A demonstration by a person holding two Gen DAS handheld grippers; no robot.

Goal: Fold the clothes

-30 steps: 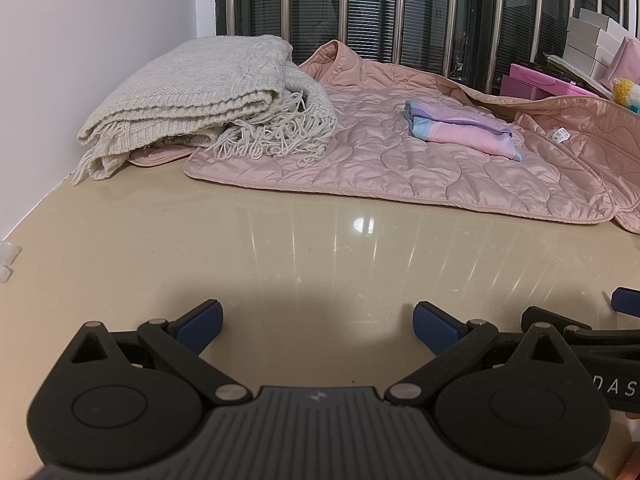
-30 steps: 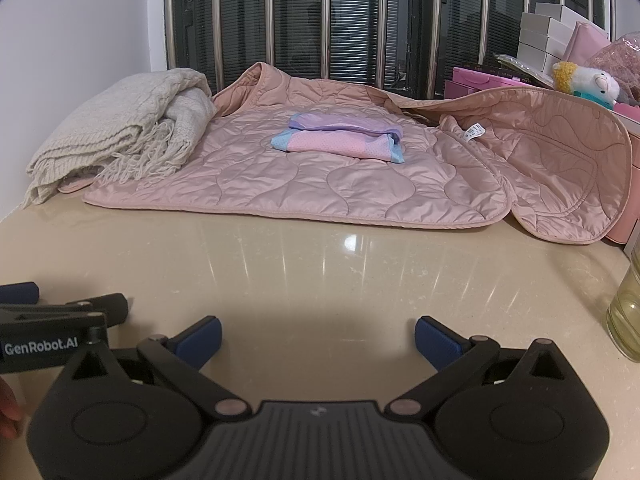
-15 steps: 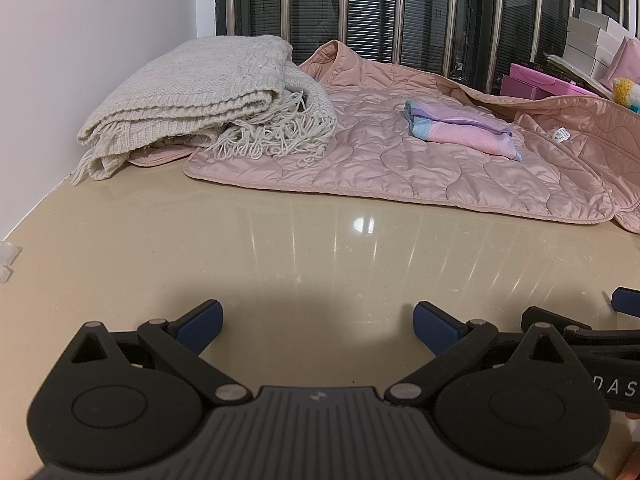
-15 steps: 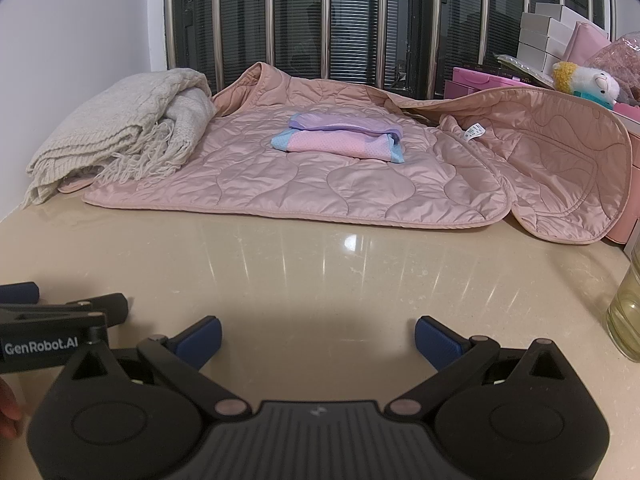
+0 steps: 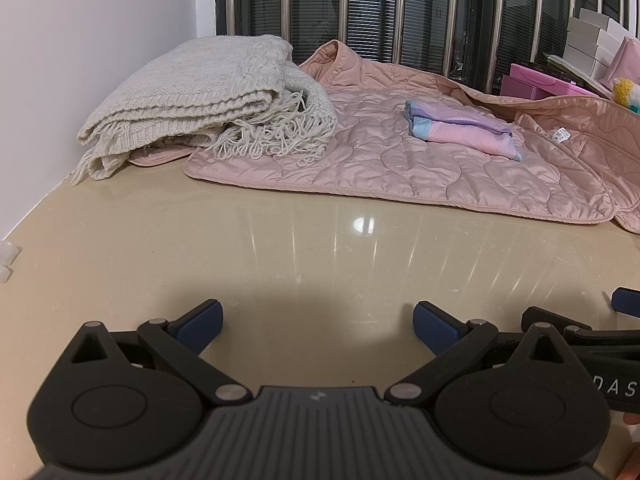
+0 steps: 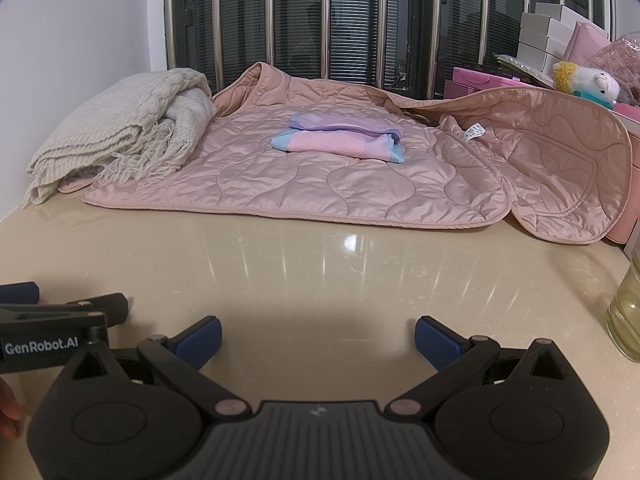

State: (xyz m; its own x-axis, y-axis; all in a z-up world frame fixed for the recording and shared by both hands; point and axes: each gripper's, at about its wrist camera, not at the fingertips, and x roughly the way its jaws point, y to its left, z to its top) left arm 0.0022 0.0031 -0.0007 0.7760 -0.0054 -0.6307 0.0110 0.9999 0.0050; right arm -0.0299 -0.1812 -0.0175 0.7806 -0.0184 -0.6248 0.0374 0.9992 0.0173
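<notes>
While both tools sit low over the beige countertop (image 5: 320,248), the left gripper (image 5: 318,322) and right gripper (image 6: 318,338) have their jaws spread wide with nothing between them. Well ahead of both, the pink quilted jacket (image 6: 304,176) lies spread flat, a small folded pink-and-purple garment (image 6: 340,142) resting on it. A folded cream knit shawl (image 5: 208,96) overlaps the jacket's left edge.
</notes>
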